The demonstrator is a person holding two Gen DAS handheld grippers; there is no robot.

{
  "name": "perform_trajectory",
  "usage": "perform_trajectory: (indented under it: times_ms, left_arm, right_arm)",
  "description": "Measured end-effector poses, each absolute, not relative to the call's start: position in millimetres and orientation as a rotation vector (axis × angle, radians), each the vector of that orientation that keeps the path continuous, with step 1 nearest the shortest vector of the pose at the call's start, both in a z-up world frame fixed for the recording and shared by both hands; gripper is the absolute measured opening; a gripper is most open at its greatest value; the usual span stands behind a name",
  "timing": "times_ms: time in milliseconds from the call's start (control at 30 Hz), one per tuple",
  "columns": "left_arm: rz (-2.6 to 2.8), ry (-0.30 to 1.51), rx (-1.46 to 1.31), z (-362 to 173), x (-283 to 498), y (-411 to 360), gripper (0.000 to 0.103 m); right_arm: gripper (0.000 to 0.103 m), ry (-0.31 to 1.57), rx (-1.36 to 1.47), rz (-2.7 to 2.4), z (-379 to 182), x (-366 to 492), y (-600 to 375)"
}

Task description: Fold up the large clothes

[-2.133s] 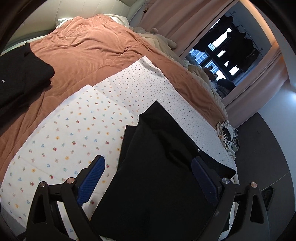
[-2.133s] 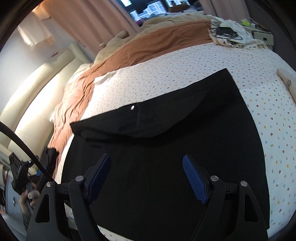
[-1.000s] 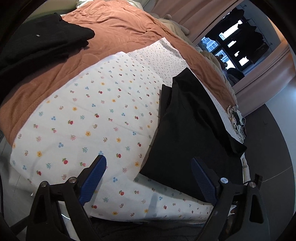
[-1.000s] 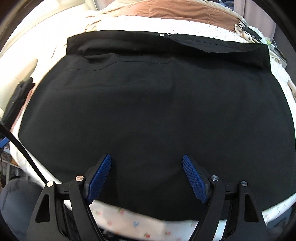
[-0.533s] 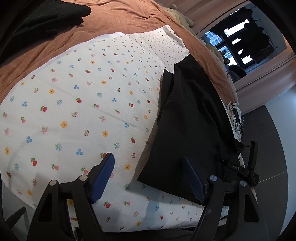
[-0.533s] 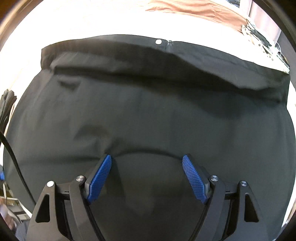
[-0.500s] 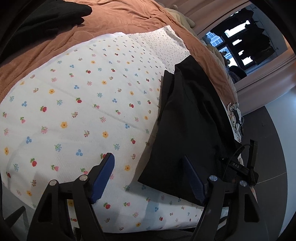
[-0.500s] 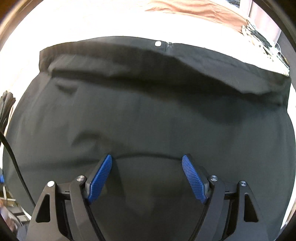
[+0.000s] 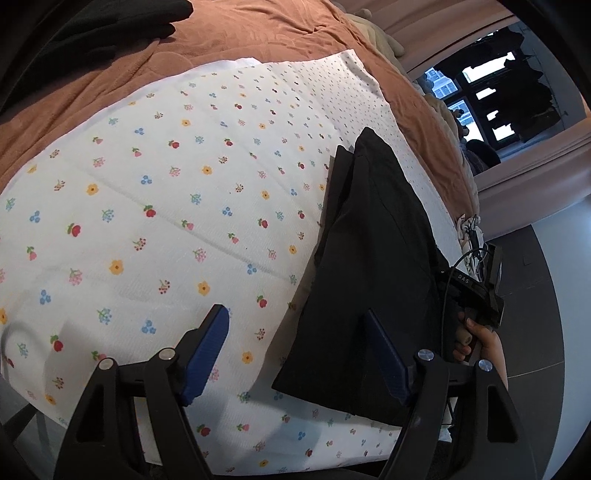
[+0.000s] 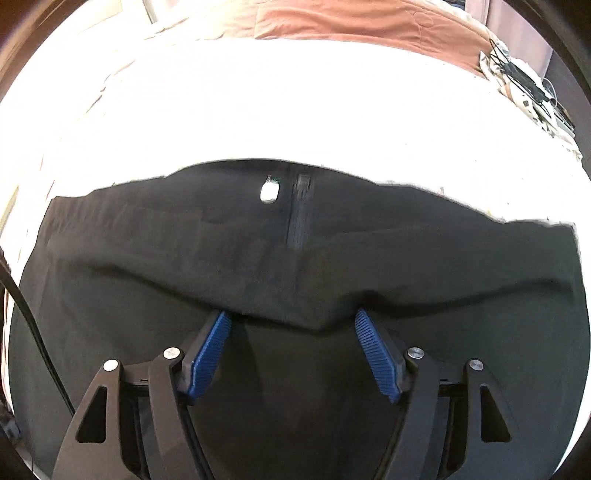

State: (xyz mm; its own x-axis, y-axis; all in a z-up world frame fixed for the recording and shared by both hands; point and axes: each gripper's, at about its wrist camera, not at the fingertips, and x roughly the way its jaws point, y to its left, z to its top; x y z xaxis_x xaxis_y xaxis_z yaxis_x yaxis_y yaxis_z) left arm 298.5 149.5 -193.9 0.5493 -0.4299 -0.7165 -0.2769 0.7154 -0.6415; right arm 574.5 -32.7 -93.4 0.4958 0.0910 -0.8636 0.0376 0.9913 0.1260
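Now hovering: left gripper (image 9: 295, 352) over the near edge of the flowered sheet (image 9: 155, 206), fingers apart, nothing between them, near corner of the black trousers (image 9: 369, 266) just inside the right finger. Lying folded lengthwise on the sheet, trousers stretching away toward the brown blanket (image 9: 258, 33). Pushing into the trousers (image 10: 258, 258): right gripper (image 10: 293, 328), jaws having just been closing, fingers still apart, cloth bunching into a ridge between the tips; pinched or not, cannot tell. Showing near the waistband: button (image 10: 269, 192) and zip (image 10: 299, 218). Gripping the right handle, a hand (image 9: 480, 343).
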Motion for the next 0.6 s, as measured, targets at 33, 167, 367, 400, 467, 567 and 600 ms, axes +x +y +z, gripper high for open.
perform_trajectory:
  times_ms: [33,167,367,400,467,567,600]
  left_arm:
    - [-0.096,1.014,-0.821,-194,298,152,0.076]
    - [-0.080,1.016,-0.874,-195,297,155,0.076]
    - [-0.092,1.032,-0.957,-199,288,154,0.076]
    - [-0.090,1.031,-0.974,-199,285,155,0.076]
    - [-0.092,1.030,-1.000,-200,280,156,0.076]
    - [-0.106,1.031,-1.032,-201,276,155,0.076]
    - [-0.112,1.032,-1.042,-203,274,154,0.076]
  right_arm:
    - [0.068,1.045,0.137,0.034,-95,583,-32]
    - [0.068,1.023,0.152,0.036,-102,604,-27]
    - [0.068,0.991,0.186,0.044,-92,595,-53]
    - [0.067,0.979,0.213,0.049,-85,590,-57]
    - [0.067,0.951,0.258,0.056,-71,581,-75]
    - [0.067,0.902,0.276,0.077,-54,561,-78]
    - [0.067,0.894,0.286,0.091,-51,555,-78]
